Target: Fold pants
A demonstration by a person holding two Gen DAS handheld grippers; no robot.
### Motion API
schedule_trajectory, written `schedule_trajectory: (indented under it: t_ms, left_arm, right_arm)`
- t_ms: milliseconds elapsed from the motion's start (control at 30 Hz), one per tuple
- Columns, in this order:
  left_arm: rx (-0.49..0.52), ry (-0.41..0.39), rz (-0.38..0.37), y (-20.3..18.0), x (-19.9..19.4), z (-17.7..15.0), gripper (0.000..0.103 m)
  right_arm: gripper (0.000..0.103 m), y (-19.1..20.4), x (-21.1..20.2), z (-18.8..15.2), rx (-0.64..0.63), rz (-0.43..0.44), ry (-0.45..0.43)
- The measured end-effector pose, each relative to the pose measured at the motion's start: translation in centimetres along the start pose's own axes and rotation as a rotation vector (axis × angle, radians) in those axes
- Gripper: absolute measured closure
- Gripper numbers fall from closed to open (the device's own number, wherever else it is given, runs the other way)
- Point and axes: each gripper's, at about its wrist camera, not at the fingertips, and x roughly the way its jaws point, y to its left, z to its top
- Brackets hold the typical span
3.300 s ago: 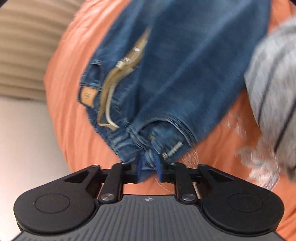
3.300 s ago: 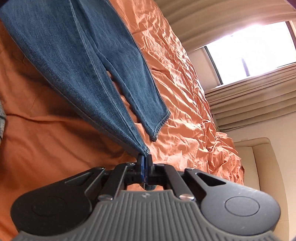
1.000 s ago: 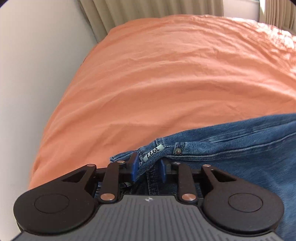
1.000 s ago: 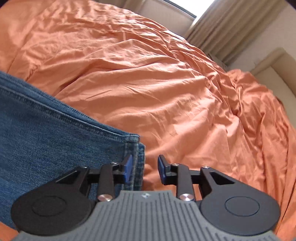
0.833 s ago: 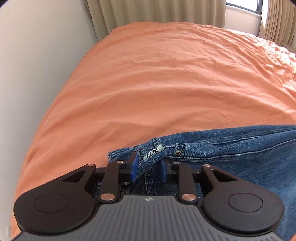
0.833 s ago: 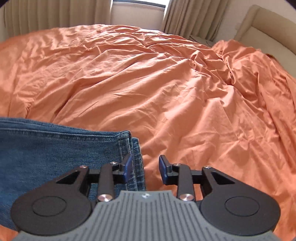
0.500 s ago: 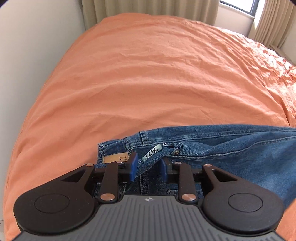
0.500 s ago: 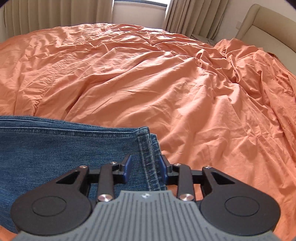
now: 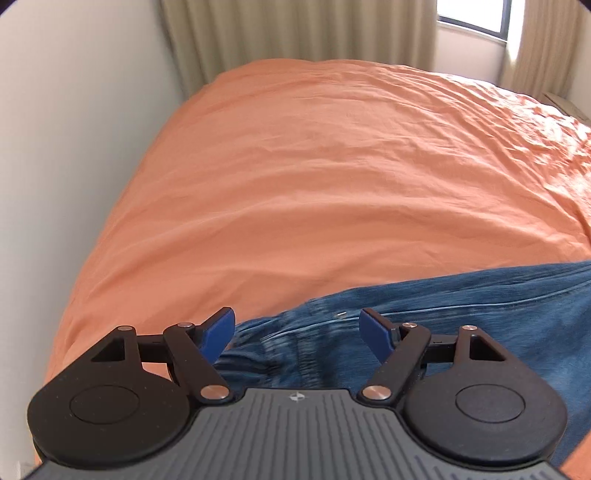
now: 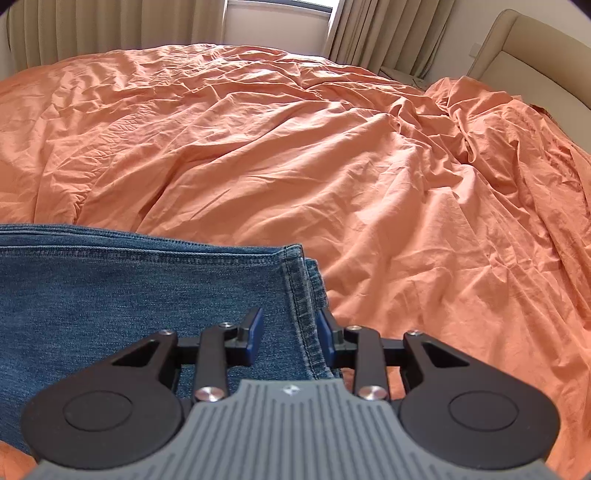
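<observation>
Jeans (image 9: 461, 314) lie flat on the orange bed (image 9: 332, 166); the left gripper (image 9: 297, 328) has just spread its fingers wide, releasing the waistband, while the right gripper (image 10: 290, 334) stays narrowly parted, straddling the hem ungripped.

Two wrist fisheye cameras, each mounted behind its tongs and aimed forward and steeply downward.

The left view looked past the left gripper (image 9: 297, 330) at the waist end of the jeans (image 9: 461, 314), close below. The right view looked past the right gripper (image 10: 290, 334) at the hem end, equally close. Both shared the jeans, the orange bedspread (image 9: 332, 166) and the far curtains (image 9: 295, 29).
</observation>
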Motion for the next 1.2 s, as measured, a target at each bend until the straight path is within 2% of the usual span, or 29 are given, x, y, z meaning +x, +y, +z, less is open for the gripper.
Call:
schedule_trajectory:
  t_ms: [100, 267, 333, 433, 533, 633, 733, 800, 833, 867, 900, 967, 1000, 1100, 1200]
  left_arm:
    - [-0.147, 0.01, -0.003, 3.2, 0.9, -2.1, 0.019]
    - [-0.394, 0.008, -0.142, 7.6, 2.6, -5.0, 0.02]
    - [-0.467, 0.011, -0.204, 8.8, 3.4, -5.5, 0.021]
    - [-0.579, 0.003, -0.249, 10.6, 4.7, -5.8, 0.03]
    - [-0.656, 0.028, -0.338, 12.3, 6.0, -6.3, 0.031]
    - [-0.664, 0.049, -0.35, 13.3, 6.7, -7.1, 0.033]
    - [-0.658, 0.08, -0.454, 13.5, 7.3, -7.7, 0.033]
    - [-0.634, 0.054, -0.512, 13.1, 6.9, -7.8, 0.036]
    - [-0.614, 0.028, -0.506, 12.9, 6.4, -7.8, 0.039]
    - [-0.599, 0.013, -0.513, 12.7, 6.0, -7.6, 0.053]
    - [-0.589, 0.004, -0.528, 12.6, 5.6, -7.3, 0.059]
    - [-0.531, -0.022, -0.574, 12.1, 4.5, -6.6, 0.063]
    - [-0.49, -0.024, -0.585, 11.6, 4.2, -6.1, 0.068]
    - [-0.392, 0.041, -0.565, 10.1, 4.3, -5.0, 0.07]
    - [-0.375, 0.115, -0.474, 9.4, 5.8, -4.4, 0.072]
  right_arm:
    - [0.076, -0.4, 0.3, 0.0, 0.028, 0.001, 0.002]
    - [0.076, -0.3, 1.4, 0.2, 0.035, -0.02, 0.011]
    - [0.076, -0.1, 1.8, 0.2, 0.027, -0.03, 0.016]
    - [0.076, 0.3, 2.5, 0.4, 0.025, -0.036, 0.024]
    - [0.076, 0.7, 2.9, 0.4, 0.007, -0.04, 0.031]
    - [0.076, 1.2, 3.1, 0.4, -0.006, -0.034, 0.031]
    - [0.076, 1.4, 3.2, 0.6, 0.015, -0.024, 0.025]
    - [0.076, 1.6, 3.2, 0.7, 0.022, -0.021, 0.026]
    - [0.076, 1.8, 3.2, 0.8, 0.019, -0.022, 0.027]
    - [0.076, 2.0, 3.2, 0.8, 0.014, -0.022, 0.028]
    - [0.076, 2.1, 3.1, 0.8, 0.009, -0.02, 0.025]
    - [0.075, 2.5, 2.9, 0.8, -0.002, -0.015, 0.018]
    - [0.075, 2.8, 2.8, 0.8, -0.008, -0.014, 0.018]
    - [0.075, 3.2, 2.9, 0.9, -0.023, -0.016, 0.017]
    - [0.075, 3.4, 3.0, 1.0, -0.021, -0.02, 0.021]
